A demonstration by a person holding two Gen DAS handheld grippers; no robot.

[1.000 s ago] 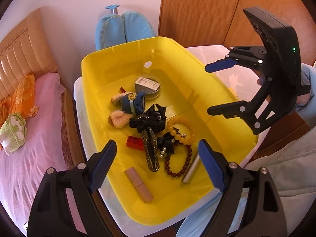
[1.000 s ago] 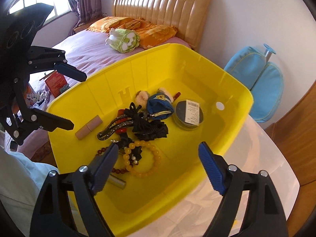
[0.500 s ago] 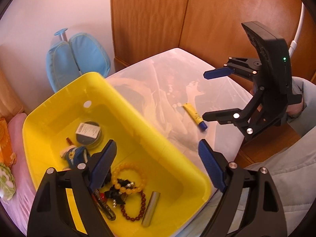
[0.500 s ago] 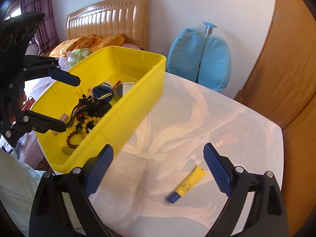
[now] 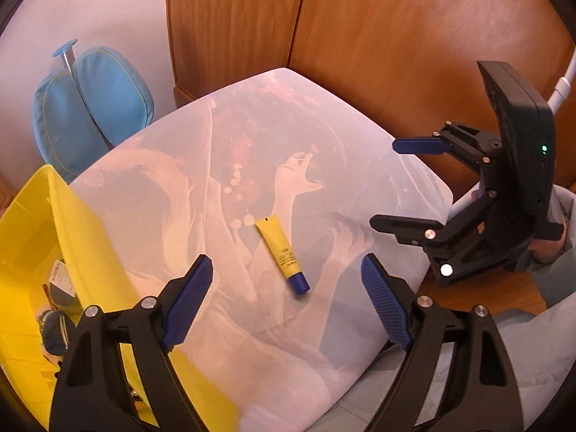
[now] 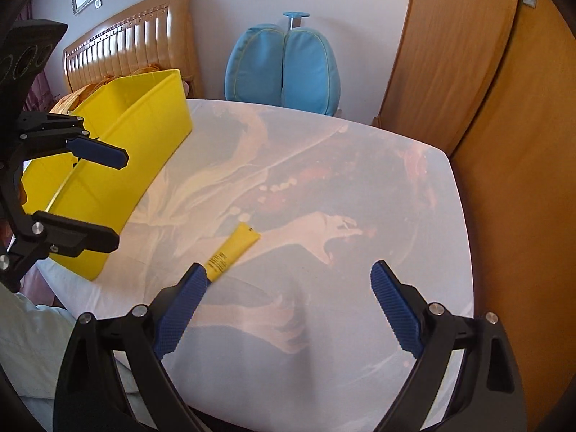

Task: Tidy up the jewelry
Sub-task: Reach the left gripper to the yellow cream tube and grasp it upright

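Since the earlier frames both cameras had swung away from the yellow bin (image 5: 82, 237) and onto the cloth-covered worktop (image 5: 230, 151); the bin, central a second before, now sat at the left edge of both views. We held the left claw (image 5: 286, 298) wide, nothing between its blue pads. The right claw (image 6: 288, 306) was likewise spread wide and carried nothing.

A small yellow tube (image 5: 281, 252) with a dark blue cap lay flat on the worktop, alone, well apart from the bin. In the left wrist view it lay between and just ahead of the left claw's fingertips, cap end toward us. In the right wrist view the tube (image 6: 233, 252) lay beside the right claw's left finger, which hid its cap end.

The jewelry stayed in the bin. From the left wrist view we could only make out a slice of its interior: a round tin with a white label (image 5: 63, 280) and a dark blue soft item (image 5: 54, 331) below it. The beads and hair pieces were out of sight at this angle. From the right wrist view only the bin's outer wall (image 6: 118, 165) showed.

A blue padded chair back (image 6: 284, 68) stood beyond the worktop against the wall, wooden wardrobe doors (image 5: 378, 36) to the right of it, and a wooden headboard (image 6: 133, 39) behind the bin.
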